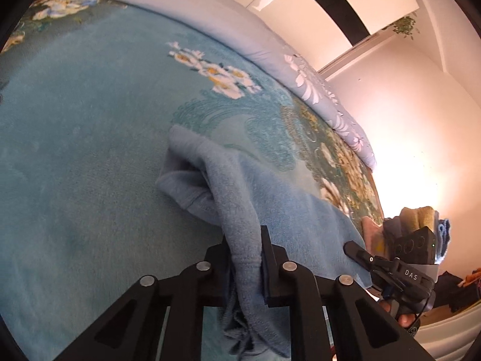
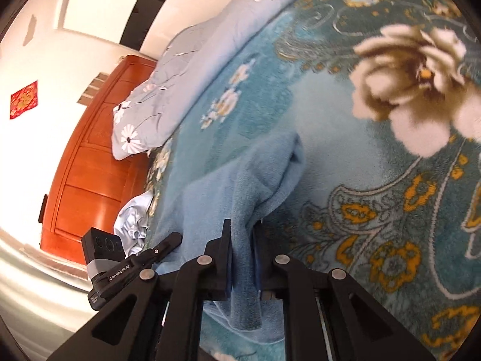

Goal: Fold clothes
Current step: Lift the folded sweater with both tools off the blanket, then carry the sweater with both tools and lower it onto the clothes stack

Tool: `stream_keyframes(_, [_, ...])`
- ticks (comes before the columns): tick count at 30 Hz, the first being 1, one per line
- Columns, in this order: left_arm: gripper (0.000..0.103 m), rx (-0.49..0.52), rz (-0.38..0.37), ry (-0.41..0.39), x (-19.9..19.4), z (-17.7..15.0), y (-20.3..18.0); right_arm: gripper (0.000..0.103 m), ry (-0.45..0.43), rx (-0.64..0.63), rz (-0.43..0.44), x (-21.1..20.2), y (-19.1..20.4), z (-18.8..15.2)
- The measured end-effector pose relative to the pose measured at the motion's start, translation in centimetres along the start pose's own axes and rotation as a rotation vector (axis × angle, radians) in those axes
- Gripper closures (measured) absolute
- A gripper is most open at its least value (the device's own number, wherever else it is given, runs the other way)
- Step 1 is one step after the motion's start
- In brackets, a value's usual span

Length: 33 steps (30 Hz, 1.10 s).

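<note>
A light blue fleece garment (image 1: 240, 186) lies bunched on a teal floral blanket (image 1: 90, 150). My left gripper (image 1: 245, 240) is shut on a folded edge of the garment, which hangs down between the fingers. My right gripper (image 2: 242, 234) is shut on another edge of the same garment (image 2: 261, 177), which drapes from the fingers down to the blanket (image 2: 375, 180). The right gripper also shows in the left wrist view (image 1: 390, 264) at the garment's far side, and the left gripper shows in the right wrist view (image 2: 132, 264).
A pale blue flowered quilt (image 1: 270, 45) lies along the far side of the bed. A pile of folded clothes (image 1: 418, 216) sits at the bed's end. A wooden headboard (image 2: 90, 165) and a pillow (image 2: 144, 111) show in the right wrist view.
</note>
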<state>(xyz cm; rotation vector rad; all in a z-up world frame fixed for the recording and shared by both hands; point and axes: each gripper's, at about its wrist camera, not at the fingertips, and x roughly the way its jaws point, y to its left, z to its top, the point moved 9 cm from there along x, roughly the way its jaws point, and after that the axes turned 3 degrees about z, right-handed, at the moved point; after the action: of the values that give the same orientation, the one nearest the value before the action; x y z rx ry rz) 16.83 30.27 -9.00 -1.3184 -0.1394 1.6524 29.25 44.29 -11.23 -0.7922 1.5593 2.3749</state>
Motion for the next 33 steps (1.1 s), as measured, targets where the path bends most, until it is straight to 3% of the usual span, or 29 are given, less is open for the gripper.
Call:
stream_keyframes(8, [0.088, 0.196, -0.041, -0.126, -7.2, 0.3, -10.5, 0.092, -0.06, -0.134, 0.044, -8.0, 5.7, -0.1])
stream_keyframes(14, [0.088, 0.406, -0.182, -0.232, -12.4, 1.7, -26.3, 0.092, -0.213, -0.285, 0.028, -19.4, 10.3, 3.1])
stream_keyframes(17, [0.087, 0.52, -0.248, -0.243, -13.0, 1.5, -35.6, 0.092, -0.315, -0.344, -0.035, -26.9, 11.0, 5.3])
stream_keyframes(25, [0.087, 0.685, -0.419, -0.238, -8.4, -1.4, -54.8, 0.092, -0.541, -0.356, -0.23, -46.5, 8.1, 10.2])
stream_keyframes(28, [0.087, 0.678, -0.454, -0.202, -4.2, -3.4, -58.1, 0.092, -0.598, -0.339, -0.311, -51.6, 5.1, 11.5])
stream_keyframes(33, [0.086, 0.671, -0.427, -0.134, 2.9, -6.3, -58.7, 0.091, -0.649, -0.297, -0.384, -56.1, -1.3, 13.1])
